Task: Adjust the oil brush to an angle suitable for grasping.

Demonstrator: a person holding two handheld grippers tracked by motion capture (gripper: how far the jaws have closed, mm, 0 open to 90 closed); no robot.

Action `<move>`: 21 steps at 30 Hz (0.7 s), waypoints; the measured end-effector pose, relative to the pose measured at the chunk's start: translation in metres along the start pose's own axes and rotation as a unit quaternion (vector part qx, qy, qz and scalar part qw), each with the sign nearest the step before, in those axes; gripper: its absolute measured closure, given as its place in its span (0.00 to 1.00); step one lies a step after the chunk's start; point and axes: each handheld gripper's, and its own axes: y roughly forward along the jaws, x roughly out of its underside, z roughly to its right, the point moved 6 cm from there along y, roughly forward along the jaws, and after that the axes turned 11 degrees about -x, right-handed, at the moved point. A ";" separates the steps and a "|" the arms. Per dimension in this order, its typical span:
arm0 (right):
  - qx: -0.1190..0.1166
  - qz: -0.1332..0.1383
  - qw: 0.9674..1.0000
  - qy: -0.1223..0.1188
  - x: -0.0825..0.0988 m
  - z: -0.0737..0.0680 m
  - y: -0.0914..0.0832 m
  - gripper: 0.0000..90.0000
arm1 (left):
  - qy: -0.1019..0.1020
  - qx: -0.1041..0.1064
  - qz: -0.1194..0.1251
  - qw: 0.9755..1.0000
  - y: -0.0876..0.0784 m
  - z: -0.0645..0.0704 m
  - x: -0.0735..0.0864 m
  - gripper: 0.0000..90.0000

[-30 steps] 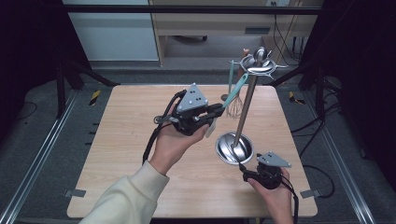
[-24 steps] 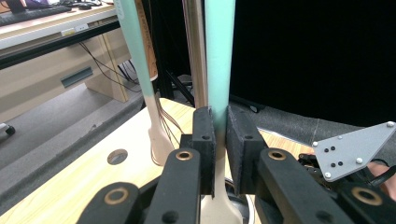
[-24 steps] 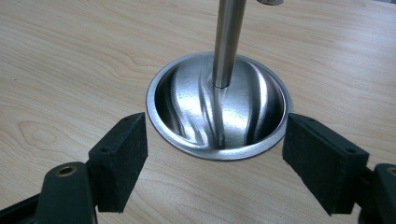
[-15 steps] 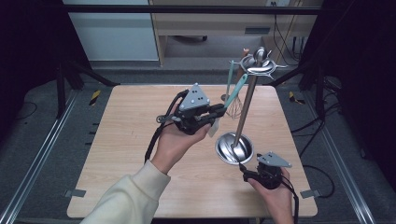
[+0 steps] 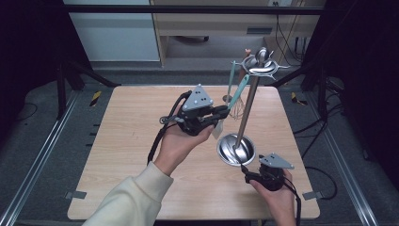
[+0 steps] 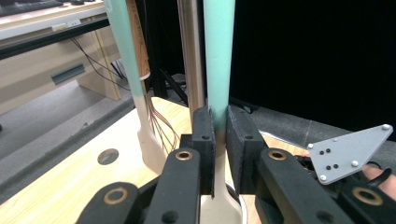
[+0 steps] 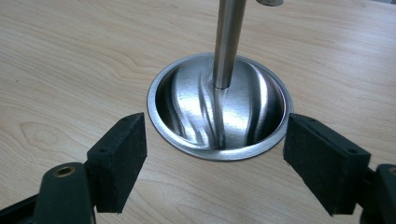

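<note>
A steel utensil stand (image 5: pixel 246 101) rests on the wooden tabletop (image 5: pixel 127 141), its round dished base (image 7: pixel 219 109) toward the person's right and its upright pole (image 6: pixel 190 51) rising to a ring of hooks (image 5: pixel 261 66) at the top. Several utensils hang from the hooks: a teal-handled spatula (image 6: pixel 218 56), a second teal-handled utensil (image 6: pixel 122 46) and a wire whisk (image 5: pixel 237 107). The left gripper (image 5: pixel 221 113), held level above the tabletop in the person's left hand (image 5: pixel 181 143), has its jaws closed narrowly on the spatula handle, one pad on each side, just where the teal grip meets the pale blade; the spatula hangs tilted beside the pole. The right gripper (image 7: pixel 215 158), held low in the right hand (image 5: pixel 277 197) near the front edge of the tabletop, points at the stand's base; its jaws stand wide, one pad to either side of the base rim and clear of it, gripping nothing.
</note>
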 end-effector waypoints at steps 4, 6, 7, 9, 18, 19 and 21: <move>0.000 0.000 1.000 0.001 0.000 0.000 0.000 0.24 | 0.001 0.000 -0.003 1.000 0.001 0.000 0.001 0.92; 0.000 0.000 1.000 0.000 0.000 0.000 0.000 0.24 | 0.003 0.002 -0.005 1.000 0.001 0.001 0.001 0.93; 0.000 0.000 1.000 0.000 0.000 0.000 0.000 0.24 | 0.003 0.002 -0.005 1.000 0.001 0.001 0.002 0.93; 0.000 0.000 1.000 0.000 0.000 0.000 0.000 0.24 | 0.004 0.001 -0.006 1.000 0.001 0.000 0.002 0.93; 0.001 0.001 1.000 -0.001 0.000 0.000 0.000 0.24 | 0.000 -0.019 -0.019 1.000 -0.005 -0.002 0.013 0.68; 0.001 0.000 1.000 -0.001 0.000 0.000 0.000 0.24 | 0.001 -0.023 -0.020 1.000 -0.007 -0.003 0.016 0.62; 0.000 0.000 1.000 0.001 0.000 0.000 0.000 0.24 | 0.006 -0.027 -0.020 0.999 -0.009 -0.006 0.023 0.50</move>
